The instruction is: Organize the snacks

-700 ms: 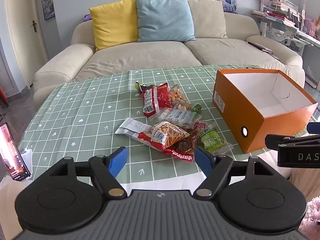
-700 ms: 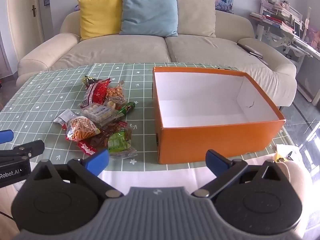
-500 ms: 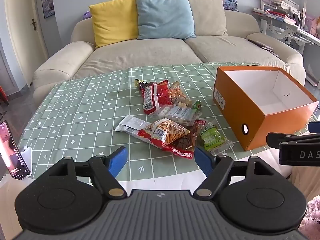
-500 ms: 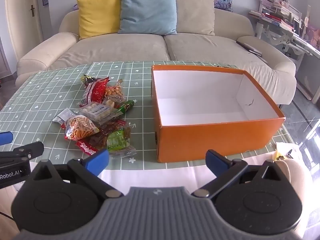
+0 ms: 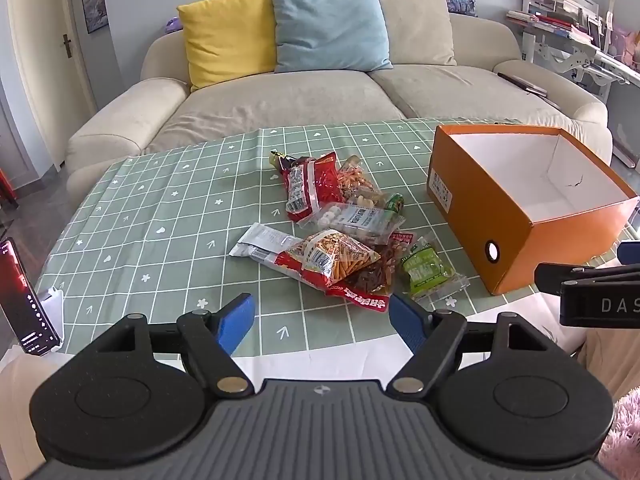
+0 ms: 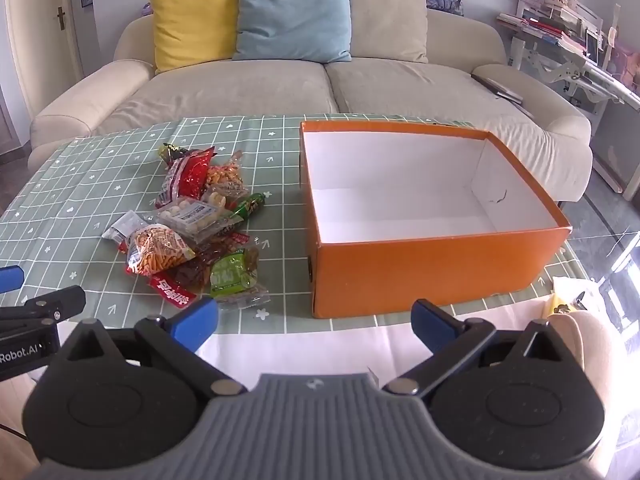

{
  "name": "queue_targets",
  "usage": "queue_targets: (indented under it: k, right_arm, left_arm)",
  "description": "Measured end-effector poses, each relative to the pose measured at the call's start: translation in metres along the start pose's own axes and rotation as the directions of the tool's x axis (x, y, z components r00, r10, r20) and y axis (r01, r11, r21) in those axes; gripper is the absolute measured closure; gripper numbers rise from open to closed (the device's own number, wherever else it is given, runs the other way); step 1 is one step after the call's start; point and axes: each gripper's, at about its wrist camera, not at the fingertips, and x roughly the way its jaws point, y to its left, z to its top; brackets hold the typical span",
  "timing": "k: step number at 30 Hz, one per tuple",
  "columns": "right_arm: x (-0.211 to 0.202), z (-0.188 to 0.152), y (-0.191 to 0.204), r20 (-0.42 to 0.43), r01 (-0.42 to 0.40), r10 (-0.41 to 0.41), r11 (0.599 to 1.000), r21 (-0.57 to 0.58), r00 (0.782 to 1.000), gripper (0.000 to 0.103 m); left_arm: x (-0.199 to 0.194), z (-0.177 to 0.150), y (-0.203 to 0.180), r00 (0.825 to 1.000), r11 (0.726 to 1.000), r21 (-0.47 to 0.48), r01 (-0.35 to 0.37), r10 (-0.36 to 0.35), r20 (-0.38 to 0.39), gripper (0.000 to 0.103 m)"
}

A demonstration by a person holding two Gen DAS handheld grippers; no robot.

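Heap of snack packets point(image 5: 340, 236) on green checked cloth, just beside empty, open orange box point(image 6: 436, 268).

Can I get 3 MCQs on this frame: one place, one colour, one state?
1. Where do the snack packets lie relative to the orange box in the right wrist view?
A. inside it
B. on the cloth to its left
C. behind it

2. What colour is the middle cushion on the sofa?
A. blue
B. red
C. black

3. What is in the box?
A. nothing
B. one packet
C. every packet

Key: 1 B, the pile sits on the green checked tablecloth left of the box; 2 A, blue sits between yellow and beige; 3 A, only its bare white interior shows.
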Motion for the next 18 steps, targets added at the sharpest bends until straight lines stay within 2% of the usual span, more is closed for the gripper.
queue_targets:
  k: [18]
  right_arm:
    - [0.0018,0.0011,0.0003,-0.023,0.001,-0.001,1.0,-0.001,1.0,0.003]
  left_arm:
    - [0.0022,0.001,0.0001,1.0,1.0,-0.003,0.002,-0.002,-0.019,0.013]
